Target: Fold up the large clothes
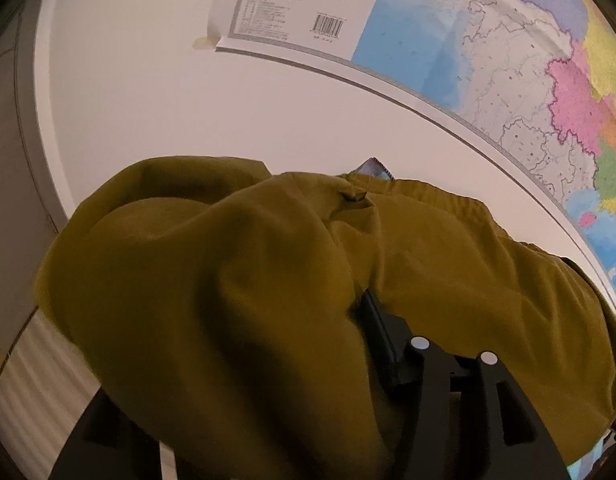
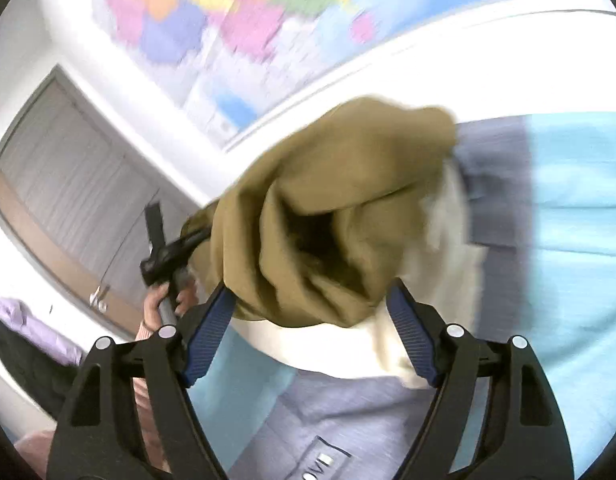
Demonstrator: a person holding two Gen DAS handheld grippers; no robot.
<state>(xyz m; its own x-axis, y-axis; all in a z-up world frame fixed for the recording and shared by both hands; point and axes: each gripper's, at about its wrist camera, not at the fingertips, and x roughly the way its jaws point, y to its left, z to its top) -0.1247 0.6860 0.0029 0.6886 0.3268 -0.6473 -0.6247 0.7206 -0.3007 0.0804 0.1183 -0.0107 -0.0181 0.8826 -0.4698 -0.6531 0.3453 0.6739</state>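
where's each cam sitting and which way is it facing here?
Left wrist: on the left gripper, facing the wall map over the olive garment draped on its fingers.
Right wrist: on the right gripper, jaws open, facing the olive garment; left hand visible.
Shared: garment, map.
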